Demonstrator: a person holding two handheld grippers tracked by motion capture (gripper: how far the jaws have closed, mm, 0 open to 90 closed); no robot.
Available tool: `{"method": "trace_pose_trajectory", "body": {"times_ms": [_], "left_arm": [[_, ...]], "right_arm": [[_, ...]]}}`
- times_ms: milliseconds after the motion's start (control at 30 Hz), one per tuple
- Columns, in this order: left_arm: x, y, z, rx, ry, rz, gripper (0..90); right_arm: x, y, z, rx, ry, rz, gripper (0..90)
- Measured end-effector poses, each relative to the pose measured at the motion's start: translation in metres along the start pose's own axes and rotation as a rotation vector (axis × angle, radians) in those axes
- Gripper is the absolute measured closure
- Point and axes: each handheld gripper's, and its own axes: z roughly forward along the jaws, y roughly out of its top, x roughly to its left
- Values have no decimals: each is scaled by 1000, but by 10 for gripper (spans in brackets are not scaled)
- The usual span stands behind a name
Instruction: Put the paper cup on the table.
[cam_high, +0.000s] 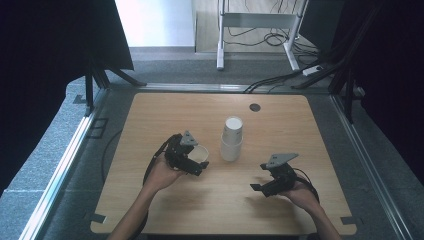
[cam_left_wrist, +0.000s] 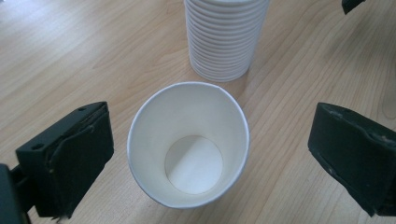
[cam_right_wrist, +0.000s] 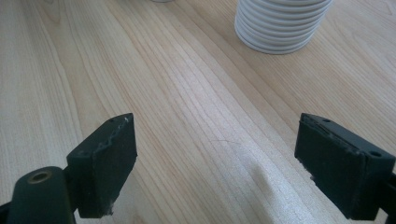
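The left gripper holds its jaws spread wide, either side of a single paper cup standing upright on the table, touching neither wall. The cup looks light, thin-walled and easily crushed; a gentle grip across the mid-wall is advisable. The right gripper is likewise spread, with nothing between. Beyond stands the cup stack; its cup count cannot be determined.

A single cup stands on the table — just left of the cup stack — between the left gripper's jaws.
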Motion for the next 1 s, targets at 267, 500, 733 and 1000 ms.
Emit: {"method": "trace_pose_trajectory", "body": {"times_ms": [267, 500, 733, 1000], "left_arm": [[-6, -6, -4, -49, 11, -6, 0], [-9, -13, -7, -81, 18, -6, 0], [-12, -22, -11, -114, 25, -18, 0], [-16, -35, -16, -144, 41, -28, 0]], "right_arm": [[-1, -1, 0, -2, -5, 12, 128], [-2, -3, -1, -13, -4, 21, 127], [-3, -4, -2, -22, -5, 31, 126], [-3, -5, -6, -36, -15, 32, 122]]}}
